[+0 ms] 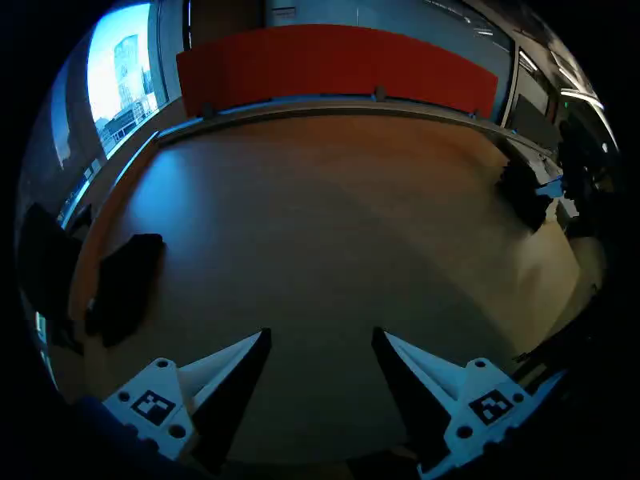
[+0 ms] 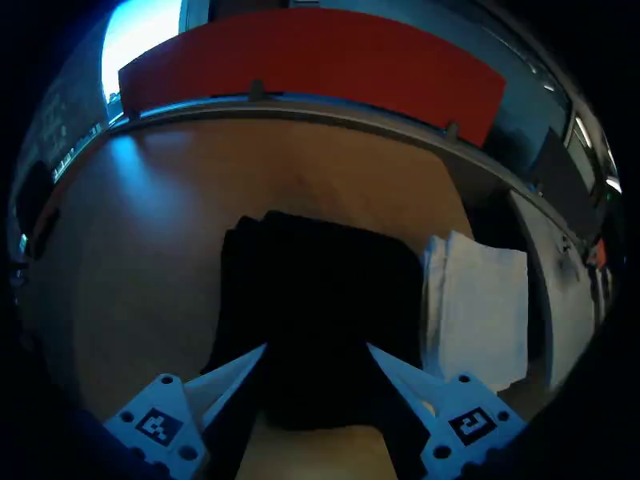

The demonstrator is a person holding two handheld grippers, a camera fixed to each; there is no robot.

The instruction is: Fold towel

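Brown wooden table (image 1: 320,208) spreads wide under both grippers, backed along its far edge by a long red partition panel (image 1: 336,64). In the right gripper view a black cloth towel (image 2: 320,288) lies flat on it, with a smaller folded white towel (image 2: 480,312) just beside it on the right. The right gripper (image 2: 317,346) hangs spread over the black towel's near edge, pinching nothing, and the left gripper (image 1: 320,332) is likewise spread above bare table.

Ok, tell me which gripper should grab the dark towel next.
Right, likely. The right gripper, open, points straight at the dark towel; the left gripper, also open, has tabletop ahead.
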